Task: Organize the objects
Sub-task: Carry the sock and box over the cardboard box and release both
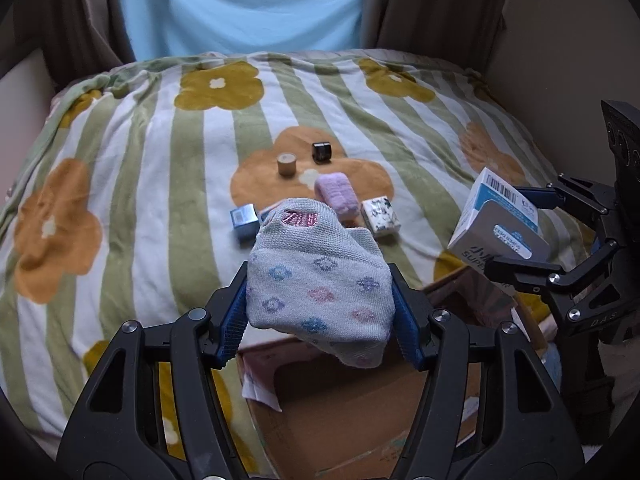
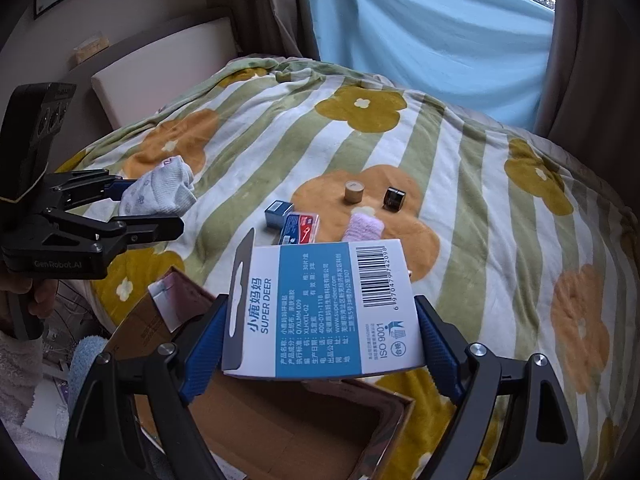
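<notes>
Hanging above the open cardboard box [image 2: 296, 420] at the near edge of the bed [image 1: 132, 184], two things are held clear of the blanket. A rolled pale sock [image 1: 320, 284] with coloured dots is pinched between the fingers of the left gripper [image 1: 320, 312], the blue pads pressed against its two sides and the free end drooping below them. A flat blue-and-white carton [image 2: 320, 312] is clamped across its width by the right gripper [image 2: 320, 344], its long axis running sideways between the fingers, its hang-tab end to the left.

In both wrist views the brown floor of the box is seen directly beneath the held things, so the drop is judged to lie straight down from each pair of fingers. The carton appears to be set more squarely over the opening; the sock sits nearer the left wall and its torn flap, so the right hand is judged the better placed.

Left on the blanket, well apart from the box, are a wooden cylinder [image 1: 286, 164], a dark cube [image 1: 321, 151], a lilac roll [image 1: 338, 193], a small blue box [image 1: 244, 222] and a patterned white box [image 1: 380, 216].
</notes>
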`<state>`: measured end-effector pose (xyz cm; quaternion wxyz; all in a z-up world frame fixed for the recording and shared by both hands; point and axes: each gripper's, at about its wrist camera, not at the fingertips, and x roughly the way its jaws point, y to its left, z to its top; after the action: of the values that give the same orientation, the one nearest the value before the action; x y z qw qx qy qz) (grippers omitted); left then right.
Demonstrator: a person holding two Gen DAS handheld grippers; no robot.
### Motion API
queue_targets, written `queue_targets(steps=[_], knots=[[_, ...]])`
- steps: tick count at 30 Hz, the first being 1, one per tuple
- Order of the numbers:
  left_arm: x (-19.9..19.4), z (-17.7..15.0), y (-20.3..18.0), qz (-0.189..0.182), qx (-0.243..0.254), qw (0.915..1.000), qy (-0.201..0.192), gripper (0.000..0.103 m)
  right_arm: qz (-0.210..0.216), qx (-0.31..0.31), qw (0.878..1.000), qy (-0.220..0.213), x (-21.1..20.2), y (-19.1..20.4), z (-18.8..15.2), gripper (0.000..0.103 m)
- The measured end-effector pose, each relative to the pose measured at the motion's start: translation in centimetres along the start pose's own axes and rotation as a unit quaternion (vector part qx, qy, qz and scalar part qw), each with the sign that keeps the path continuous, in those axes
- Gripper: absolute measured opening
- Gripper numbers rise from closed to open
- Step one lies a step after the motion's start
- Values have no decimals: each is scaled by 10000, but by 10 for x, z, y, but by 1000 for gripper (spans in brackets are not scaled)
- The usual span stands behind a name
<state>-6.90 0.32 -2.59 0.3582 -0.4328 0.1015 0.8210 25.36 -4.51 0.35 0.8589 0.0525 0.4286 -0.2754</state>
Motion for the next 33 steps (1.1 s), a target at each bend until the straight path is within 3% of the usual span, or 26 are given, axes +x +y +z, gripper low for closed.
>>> queue_targets(steps=[9,19,33], knots=[[14,-60,-20,-128,86,9989,443,59,172,-93,9991,366,19,24,-51,84],[44,-105,-30,-194,226,9946,990,59,288,-17,9964,796,41,33,-91,84],[49,-118,-41,36,668,9909,1168,61,325,47,9946,987,53,38,-98,84]])
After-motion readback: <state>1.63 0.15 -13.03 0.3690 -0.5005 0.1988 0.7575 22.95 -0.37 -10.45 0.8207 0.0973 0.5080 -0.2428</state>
